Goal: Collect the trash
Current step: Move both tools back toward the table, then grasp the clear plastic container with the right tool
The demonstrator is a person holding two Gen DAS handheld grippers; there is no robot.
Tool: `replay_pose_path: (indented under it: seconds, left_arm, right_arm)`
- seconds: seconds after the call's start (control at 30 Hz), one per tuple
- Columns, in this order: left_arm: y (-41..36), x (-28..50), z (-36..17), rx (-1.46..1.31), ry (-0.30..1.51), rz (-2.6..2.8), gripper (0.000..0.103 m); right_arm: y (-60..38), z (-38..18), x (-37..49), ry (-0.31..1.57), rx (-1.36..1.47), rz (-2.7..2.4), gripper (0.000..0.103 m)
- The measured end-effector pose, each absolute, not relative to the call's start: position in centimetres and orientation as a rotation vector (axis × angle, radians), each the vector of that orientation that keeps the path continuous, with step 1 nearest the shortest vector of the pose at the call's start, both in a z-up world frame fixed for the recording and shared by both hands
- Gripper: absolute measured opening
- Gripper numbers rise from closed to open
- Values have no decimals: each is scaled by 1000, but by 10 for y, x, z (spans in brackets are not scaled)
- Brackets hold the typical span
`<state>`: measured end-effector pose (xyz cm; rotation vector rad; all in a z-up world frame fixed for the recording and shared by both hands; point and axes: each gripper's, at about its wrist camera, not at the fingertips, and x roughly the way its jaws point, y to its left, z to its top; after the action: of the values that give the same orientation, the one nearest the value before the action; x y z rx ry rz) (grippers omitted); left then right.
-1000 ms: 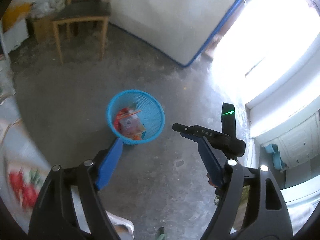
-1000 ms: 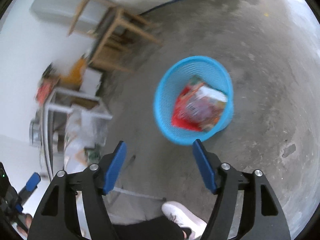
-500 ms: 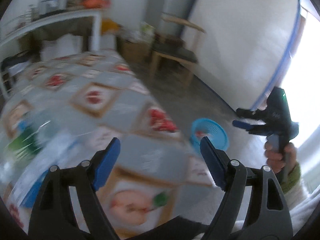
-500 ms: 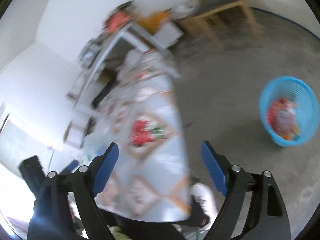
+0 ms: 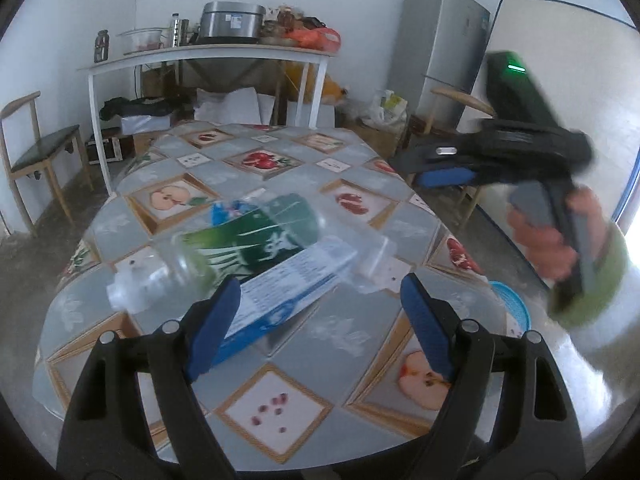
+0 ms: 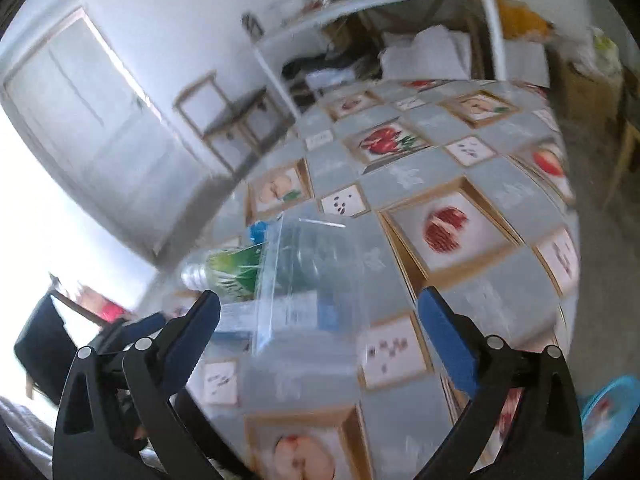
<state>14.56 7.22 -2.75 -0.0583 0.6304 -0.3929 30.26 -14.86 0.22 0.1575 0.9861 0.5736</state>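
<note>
Two empty plastic bottles lie crossed on the fruit-patterned tablecloth (image 5: 360, 344): a green-labelled bottle (image 5: 256, 240) and a blue-and-white-labelled bottle (image 5: 292, 284). My left gripper (image 5: 320, 316) hovers open just short of them, its left finger overlapping the blue-labelled bottle's end without pressing it. My right gripper (image 6: 320, 320) hangs over the same table with its jaws opening. The clear bottle (image 6: 312, 272) lies on the cloth beyond them, and nothing is held. A hand holds that gripper at the right of the left wrist view. The blue trash basket (image 6: 612, 404) stands on the floor past the table's edge.
A white side table (image 5: 208, 54) with a cooker and jars stands against the back wall. There is a wooden chair (image 5: 36, 152) at the left, and a grey fridge (image 5: 440, 52) and a leaning mattress (image 5: 560, 80) at the right. Concrete floor surrounds the table.
Both grippers have swung away from the blue basket on the floor and now face the table with the bottles. The right gripper's jaws stand wider than before.
</note>
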Motion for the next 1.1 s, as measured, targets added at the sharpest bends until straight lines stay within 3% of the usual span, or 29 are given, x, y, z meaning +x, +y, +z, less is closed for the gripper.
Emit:
replay_pose_path:
  seconds: [0.53, 0.73, 0.83, 1.1]
  left_arm:
    - [96, 145, -52, -74, 668, -385, 79]
    - [103, 145, -56, -66, 676, -360, 79]
    - [109, 142, -57, -68, 681, -342, 79]
    - [132, 132, -57, -102, 665, -310, 79]
  right_arm:
    - [-108, -57, 379, 1324, 138, 711, 96]
    - [-95, -64, 374, 1346, 88, 712, 96]
    - [-99, -63, 370, 1339, 131, 707, 85]
    - [-126, -53, 345, 1254, 227, 647, 83]
